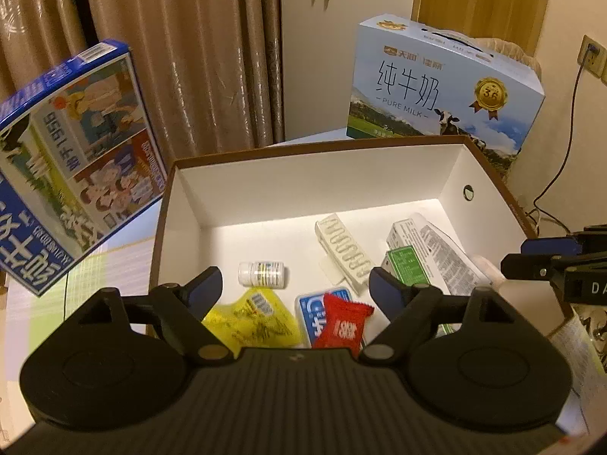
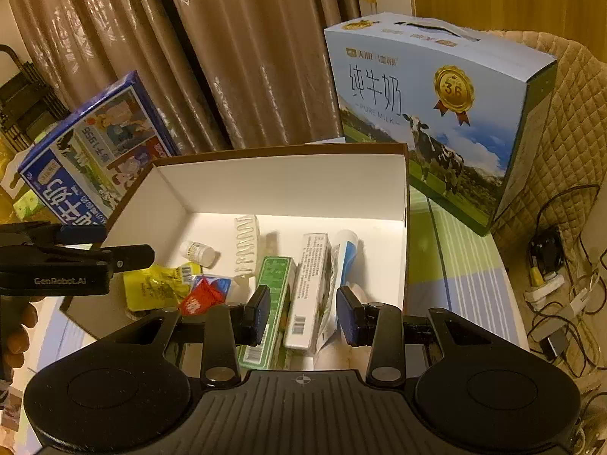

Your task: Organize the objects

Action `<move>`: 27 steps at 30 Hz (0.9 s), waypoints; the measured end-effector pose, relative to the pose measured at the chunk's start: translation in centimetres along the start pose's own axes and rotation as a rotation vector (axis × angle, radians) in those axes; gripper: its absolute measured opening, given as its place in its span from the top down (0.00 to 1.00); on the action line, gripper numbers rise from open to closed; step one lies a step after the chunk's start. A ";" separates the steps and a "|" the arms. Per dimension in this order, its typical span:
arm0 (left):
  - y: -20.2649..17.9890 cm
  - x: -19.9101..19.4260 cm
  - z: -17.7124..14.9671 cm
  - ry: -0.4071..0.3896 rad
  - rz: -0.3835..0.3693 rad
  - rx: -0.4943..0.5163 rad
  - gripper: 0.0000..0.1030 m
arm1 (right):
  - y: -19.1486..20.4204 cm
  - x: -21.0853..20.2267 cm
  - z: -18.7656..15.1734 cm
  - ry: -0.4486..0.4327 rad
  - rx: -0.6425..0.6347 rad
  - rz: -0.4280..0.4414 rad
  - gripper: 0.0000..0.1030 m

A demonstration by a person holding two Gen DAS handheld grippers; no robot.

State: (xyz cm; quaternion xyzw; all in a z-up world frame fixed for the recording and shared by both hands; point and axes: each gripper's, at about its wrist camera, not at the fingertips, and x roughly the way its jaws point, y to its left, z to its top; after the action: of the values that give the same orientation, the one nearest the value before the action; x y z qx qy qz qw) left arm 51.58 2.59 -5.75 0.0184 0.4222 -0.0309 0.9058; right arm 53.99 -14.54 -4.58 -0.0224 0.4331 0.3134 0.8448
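An open brown box with a white inside [image 1: 303,185] [image 2: 280,185] holds small items: a white pill bottle [image 1: 261,273] [image 2: 198,253], a yellow packet [image 1: 252,320] [image 2: 155,284], a red candy wrapper [image 1: 343,325] [image 2: 201,297] on a blue tin [image 1: 313,313], a white hair clip [image 1: 343,252] [image 2: 246,244], a green carton [image 1: 406,265] [image 2: 271,303], a white carton [image 2: 309,288] and a tube [image 2: 343,261]. My left gripper [image 1: 294,290] is open and empty above the box's near left. My right gripper [image 2: 303,313] is open and empty over the cartons.
A light blue pure-milk case [image 1: 444,91] [image 2: 428,113] stands behind the box. A dark blue milk case [image 1: 72,163] [image 2: 91,151] leans at the left. Brown curtains hang behind. Cables and a power strip [image 2: 546,284] lie at the right.
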 end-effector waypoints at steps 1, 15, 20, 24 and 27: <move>0.1 -0.4 -0.1 0.002 0.001 -0.008 0.19 | 0.1 -0.3 -0.2 -0.001 0.003 0.002 0.65; -0.1 -6.9 -3.2 -0.009 0.021 -0.053 0.09 | 0.6 -5.5 -3.4 -0.013 0.095 0.019 0.54; -0.2 -9.2 -5.0 0.001 0.022 -0.090 0.09 | 1.2 -7.6 -4.9 -0.009 0.116 0.038 0.48; -0.5 -11.1 -6.4 0.009 0.024 -0.113 0.09 | 1.9 -8.9 -6.1 -0.001 0.111 0.036 0.46; -0.9 -12.5 -7.4 0.010 0.023 -0.117 0.09 | 2.3 -10.1 -7.0 -0.008 0.116 0.038 0.45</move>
State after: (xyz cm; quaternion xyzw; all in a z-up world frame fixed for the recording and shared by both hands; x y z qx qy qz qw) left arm 37.82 2.69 -0.92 -0.0294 0.4274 0.0044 0.9036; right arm 43.39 -20.05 -0.93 0.0359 0.4474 0.3040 0.8403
